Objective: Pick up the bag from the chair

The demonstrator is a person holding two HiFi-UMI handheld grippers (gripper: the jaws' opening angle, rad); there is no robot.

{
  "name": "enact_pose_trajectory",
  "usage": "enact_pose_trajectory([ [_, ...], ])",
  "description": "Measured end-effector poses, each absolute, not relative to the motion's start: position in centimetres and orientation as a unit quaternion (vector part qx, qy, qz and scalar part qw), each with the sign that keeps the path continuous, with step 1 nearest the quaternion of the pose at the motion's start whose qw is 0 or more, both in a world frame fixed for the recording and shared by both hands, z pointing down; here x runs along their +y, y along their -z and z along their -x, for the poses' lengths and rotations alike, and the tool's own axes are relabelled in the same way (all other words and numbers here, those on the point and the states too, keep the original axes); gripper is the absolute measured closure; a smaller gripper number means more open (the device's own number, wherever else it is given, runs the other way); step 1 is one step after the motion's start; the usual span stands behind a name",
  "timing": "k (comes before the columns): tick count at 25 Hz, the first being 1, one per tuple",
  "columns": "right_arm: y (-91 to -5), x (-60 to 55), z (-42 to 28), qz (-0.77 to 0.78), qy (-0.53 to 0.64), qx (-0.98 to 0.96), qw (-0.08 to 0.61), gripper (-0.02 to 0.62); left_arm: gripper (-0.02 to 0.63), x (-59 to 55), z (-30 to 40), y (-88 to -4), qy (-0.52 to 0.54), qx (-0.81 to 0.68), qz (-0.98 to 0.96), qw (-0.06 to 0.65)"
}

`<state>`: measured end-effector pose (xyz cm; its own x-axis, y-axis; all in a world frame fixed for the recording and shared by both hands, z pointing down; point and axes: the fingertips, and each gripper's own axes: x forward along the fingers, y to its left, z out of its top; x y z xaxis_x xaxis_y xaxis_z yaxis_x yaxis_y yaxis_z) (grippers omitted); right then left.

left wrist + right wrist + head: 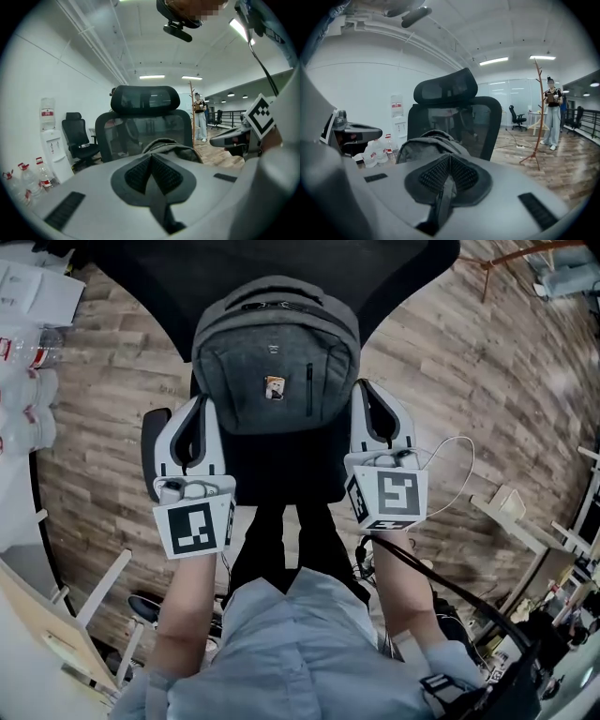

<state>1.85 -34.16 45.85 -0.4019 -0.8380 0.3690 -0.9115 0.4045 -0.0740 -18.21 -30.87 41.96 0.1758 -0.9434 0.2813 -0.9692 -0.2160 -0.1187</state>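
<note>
A grey backpack (275, 357) stands upright on the seat of a black office chair (281, 470), leaning against its mesh back. My left gripper (200, 407) hovers beside the bag's lower left corner, over the chair's left armrest, jaws shut and empty. Level with it, my right gripper (366, 390) is beside the bag's lower right, also shut and empty. In the left gripper view the closed jaws (151, 158) point at the bag's top (174, 149) and the chair back (145, 124). The right gripper view has the bag (424, 146) just past its closed jaws (449, 160).
A water dispenser (49, 136), several bottles (26, 180) and a second black chair (77, 138) stand to the left. To the right are a wooden coat stand (536, 117) and a person (552, 115). Wooden furniture (525, 521) borders the wood floor at right.
</note>
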Motion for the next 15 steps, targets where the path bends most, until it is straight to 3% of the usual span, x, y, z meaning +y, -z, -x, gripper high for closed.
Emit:
enact_pose_trajectory([
  [10, -50.4, -37.0, -1.9, -0.534, -0.150, -0.817, 0.157, 0.588, 0.604, -33.9, 20.5, -46.1, -0.162, -0.626, -0.761, 0.051],
  [11, -50.7, -37.2, -1.7, -0.532, -0.151, -0.818, 0.158, 0.562, 0.604, -34.2, 20.8, -46.4, -0.161, -0.626, -0.761, 0.051],
  [12, -50.9, -37.5, -1.5, -0.530, -0.152, -0.819, 0.160, 0.498, 0.569, -34.5, 21.1, -46.6, -0.159, -0.625, -0.762, 0.053],
  [13, -51.2, -37.7, -1.2, -0.527, -0.152, -0.820, 0.162, 0.451, 0.471, -34.7, 21.3, -46.9, -0.158, -0.624, -0.763, 0.057],
  [14, -51.4, -37.9, -1.0, -0.524, -0.151, -0.822, 0.165, 0.421, 0.414, -35.0, 21.4, -47.2, -0.156, -0.623, -0.764, 0.060],
  [15, -51.6, -38.2, -0.9, -0.523, -0.150, -0.823, 0.167, 0.396, 0.399, -35.2, 21.5, -47.5, -0.155, -0.622, -0.765, 0.062],
])
